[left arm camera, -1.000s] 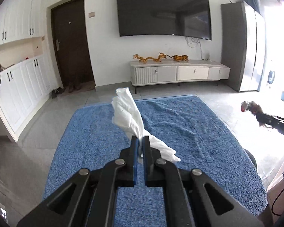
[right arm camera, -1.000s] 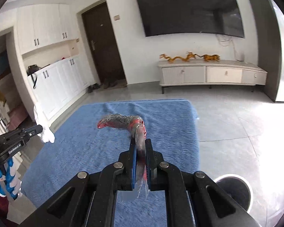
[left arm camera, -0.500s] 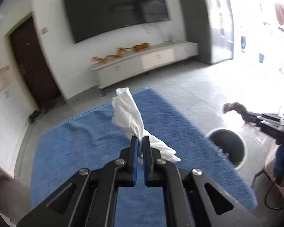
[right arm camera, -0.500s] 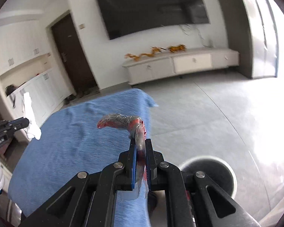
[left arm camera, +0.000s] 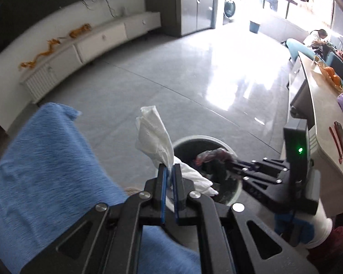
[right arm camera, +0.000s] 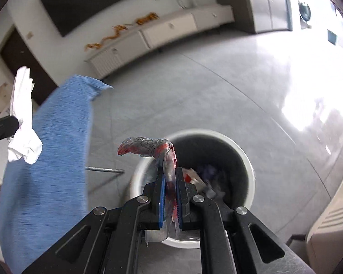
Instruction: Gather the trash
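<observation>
My left gripper (left arm camera: 169,169) is shut on a crumpled white tissue (left arm camera: 155,137) that sticks up from its pads, just left of a round bin (left arm camera: 187,140) on the floor. The right gripper (right arm camera: 170,173) is shut on a twisted clear and red plastic wrapper (right arm camera: 146,147), held over the white-rimmed, dark-walled bin (right arm camera: 248,159), which has some trash at the bottom. From the left wrist view the right gripper (left arm camera: 228,161) reaches over the bin with the wrapper (left arm camera: 209,155). The right wrist view shows the tissue (right arm camera: 22,114) at far left.
A blue cloth-covered table (left arm camera: 43,171) lies left of the bin. A curved counter (left arm camera: 320,123) with oranges and small items stands on the right. A white TV cabinet (left arm camera: 98,38) runs along the far wall. A seated person (left arm camera: 315,37) is far back right. Grey tiled floor (right arm camera: 217,96) surrounds the bin.
Both grippers swung right and down, from over the blue table to the bin beside it. Each has kept its hold, the left on the tissue and the right on the wrapper.
</observation>
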The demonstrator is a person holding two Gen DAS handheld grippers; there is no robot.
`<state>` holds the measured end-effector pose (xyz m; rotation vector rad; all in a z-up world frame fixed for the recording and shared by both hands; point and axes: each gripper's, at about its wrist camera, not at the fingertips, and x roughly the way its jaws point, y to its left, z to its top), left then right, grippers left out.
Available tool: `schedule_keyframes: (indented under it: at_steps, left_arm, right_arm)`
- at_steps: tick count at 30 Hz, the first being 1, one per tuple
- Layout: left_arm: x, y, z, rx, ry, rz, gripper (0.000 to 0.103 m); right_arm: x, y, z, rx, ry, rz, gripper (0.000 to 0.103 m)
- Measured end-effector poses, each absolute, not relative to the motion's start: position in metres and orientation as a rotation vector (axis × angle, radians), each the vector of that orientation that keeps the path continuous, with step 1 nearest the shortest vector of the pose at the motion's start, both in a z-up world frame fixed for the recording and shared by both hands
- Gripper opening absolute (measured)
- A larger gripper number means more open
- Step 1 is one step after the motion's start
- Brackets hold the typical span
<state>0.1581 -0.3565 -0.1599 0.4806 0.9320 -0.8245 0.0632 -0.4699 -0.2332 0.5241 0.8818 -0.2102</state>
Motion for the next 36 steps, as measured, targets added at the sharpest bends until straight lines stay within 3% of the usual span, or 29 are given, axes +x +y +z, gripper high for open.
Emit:
schedule_keyframes:
  at_steps: [7,9,12,16,23,28,36]
  left_arm:
    - [0.177,-0.400,-0.198,0.413,1.069,-0.887,0.008]
    - [0.183,-0.404,-0.205,0.387,1.106,-0.896,0.010]
    - [0.187,-0.404,-0.208,0.361,1.136,-0.911,0.014]
    - [0.190,-0.394,-0.207,0.310,1.145,-0.919,0.042]
    - [0.186,-0.366,-0.183,0.269,1.104,-0.906,0.042]
    - [0.176,-0.326,-0.146,0.265,0.978,-0.840,0.042]
    - [0.154,-0.210,-0.078,0.225,0.692,-0.566,0.042]
  right_arm:
    - [0.076,-0.490,-0.258,0.569,0.933,-0.240,0.011]
    - [0.077,-0.492,-0.263,0.577,0.944,-0.250,0.026]
    - [0.077,-0.491,-0.266,0.570,0.954,-0.267,0.040]
    - [0.072,-0.488,-0.264,0.563,0.959,-0.283,0.042]
    - [0.065,-0.478,-0.230,0.508,0.913,-0.305,0.045]
    - [0.060,-0.452,-0.174,0.439,0.828,-0.286,0.047]
    - [0.064,-0.368,-0.080,0.285,0.661,-0.166,0.065]
